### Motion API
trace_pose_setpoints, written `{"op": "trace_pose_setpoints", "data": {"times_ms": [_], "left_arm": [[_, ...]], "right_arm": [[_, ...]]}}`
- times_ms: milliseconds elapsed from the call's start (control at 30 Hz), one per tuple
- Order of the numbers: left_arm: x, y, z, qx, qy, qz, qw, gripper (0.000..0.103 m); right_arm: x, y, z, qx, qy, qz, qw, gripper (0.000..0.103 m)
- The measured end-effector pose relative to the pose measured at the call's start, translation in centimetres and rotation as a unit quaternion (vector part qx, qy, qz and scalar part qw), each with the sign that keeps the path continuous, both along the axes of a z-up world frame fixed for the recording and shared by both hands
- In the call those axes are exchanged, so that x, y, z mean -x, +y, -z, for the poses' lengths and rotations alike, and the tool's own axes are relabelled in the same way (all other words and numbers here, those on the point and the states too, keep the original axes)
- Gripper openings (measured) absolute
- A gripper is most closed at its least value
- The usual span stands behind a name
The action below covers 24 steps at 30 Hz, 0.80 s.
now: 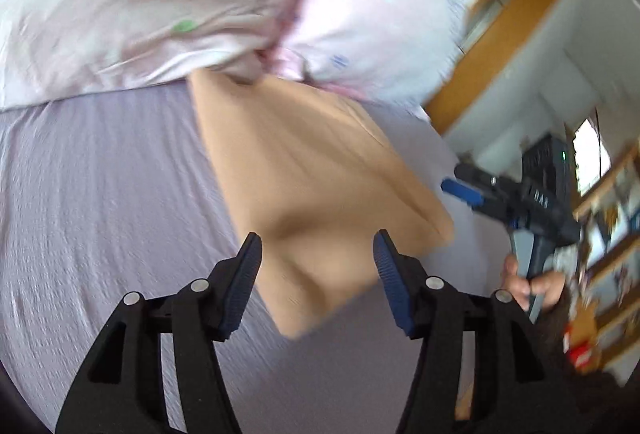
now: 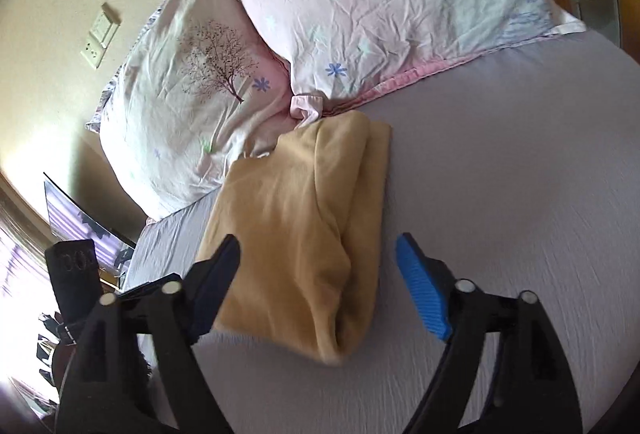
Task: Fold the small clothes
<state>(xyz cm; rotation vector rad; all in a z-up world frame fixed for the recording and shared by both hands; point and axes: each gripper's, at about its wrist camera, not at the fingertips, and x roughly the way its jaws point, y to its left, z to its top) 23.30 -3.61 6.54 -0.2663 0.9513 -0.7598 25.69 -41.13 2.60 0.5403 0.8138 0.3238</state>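
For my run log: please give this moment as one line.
left gripper: open, empty | right gripper: open, empty | tan garment: folded, on lilac bedsheet, far end by pillows | stage: fold seems finished

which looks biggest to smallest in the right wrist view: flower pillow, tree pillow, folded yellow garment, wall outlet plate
1. flower pillow
2. tree pillow and folded yellow garment: about alike, and the garment lies nearer the camera, so unranked
3. wall outlet plate, clearly smallest

I note both tools: left tool [image 1: 316, 248] and right tool [image 2: 318, 246] have black arms, silver pivot screws, ribbed blue pads [image 2: 424, 292]; bare-skinned hand [image 1: 528, 284].
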Motion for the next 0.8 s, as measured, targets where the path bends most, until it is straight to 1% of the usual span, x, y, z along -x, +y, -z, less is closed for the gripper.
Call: {"op": "trace_pose_setpoints", "data": {"times_ms": [33,67,133,167,200,233,300,333,367,400,433,467,500,533,600,633,667,700,733,767,800], "left_arm": [[-1.4,0.3,0.5,0.013,0.023,-0.014,0.9996,0.058],[-2.3,0.5,1.0,0.024,0.042,-0.024,0.9986,0.058],[-3.9,0.5,2.1,0.040,0.079,-0.035,0.9954,0.058],[-4.6,0.5,2.6,0.045,0.096,-0.042,0.9935,0.058],[-5.1,0.4,3.1,0.045,0.106,-0.046,0.9922,0.058],[-5.5,0.3,3.3,0.045,0.111,-0.049,0.9916,0.058],[-5.9,0.0,3.6,0.042,0.113,-0.050,0.9914,0.058],[-6.2,-0.2,3.7,0.044,0.115,-0.047,0.9913,0.059],[-6.4,-0.5,3.8,0.044,0.118,-0.043,0.9911,0.059],[-6.6,-0.8,3.8,0.042,0.118,-0.041,0.9912,0.059],[-7.1,-1.2,3.8,0.038,0.118,-0.040,0.9915,0.060],[-7.5,-1.6,3.9,0.034,0.118,-0.040,0.9916,0.061],[-7.8,-1.9,4.1,0.034,0.122,-0.040,0.9912,0.061],[-8.1,-2.0,4.4,0.037,0.128,-0.041,0.9902,0.061],[-8.5,-1.9,4.7,0.058,0.138,-0.049,0.9876,0.061],[-8.6,-1.8,4.8,0.060,0.141,-0.050,0.9870,0.054],[-8.7,-1.7,4.8,0.062,0.144,-0.049,0.9865,0.041],[-8.7,-1.5,4.7,0.063,0.141,-0.047,0.9869,0.036],[-8.6,-1.2,4.4,0.064,0.137,-0.043,0.9876,0.031],[-8.3,-0.6,4.0,0.070,0.135,-0.037,0.9877,0.030],[-7.9,0.1,3.6,0.070,0.129,-0.035,0.9885,0.030]], "right_arm": [[-1.7,0.1,0.3,-0.005,0.011,-0.004,1.000,0.057],[-3.3,0.4,0.6,-0.009,0.022,-0.007,1.000,0.055],[-6.4,1.2,1.2,-0.006,0.055,-0.009,0.998,0.054],[-7.8,1.5,1.8,-0.005,0.073,-0.008,0.997,0.051],[-8.7,1.7,2.1,-0.004,0.082,-0.012,0.997,0.011],[-9.3,2.0,2.3,-0.002,0.077,-0.019,0.997,0.007],[-9.4,1.3,1.7,0.016,0.048,0.020,0.998,0.007],[-9.4,0.8,2.0,0.008,0.052,0.031,0.998,0.008],[-9.4,0.4,2.5,-0.013,0.066,0.029,0.997,0.017],[-9.2,0.3,2.9,-0.023,0.077,0.022,0.997,0.026],[-9.0,0.1,3.2,-0.025,0.086,0.023,0.996,0.059],[-8.5,-0.2,3.6,-0.030,0.097,0.028,0.994,0.073],[-8.2,-0.5,3.8,-0.036,0.098,0.028,0.994,0.080],[-7.9,-0.8,4.1,-0.045,0.100,0.026,0.994,0.080],[-7.6,-0.8,4.7,-0.062,0.102,0.009,0.993,0.078],[-7.3,-0.6,4.6,-0.053,0.096,0.008,0.994,0.056],[-7.5,-0.2,4.8,-0.056,0.098,-0.007,0.994,0.026],[-7.7,0.4,5.1,-0.083,0.103,-0.027,0.991,0.027],[-7.7,0.8,5.0,-0.083,0.097,-0.023,0.992,0.025],[-7.5,1.6,4.3,-0.061,0.081,-0.024,0.995,0.024],[-7.3,2.2,3.8,-0.054,0.070,-0.028,0.996,0.023]]}}
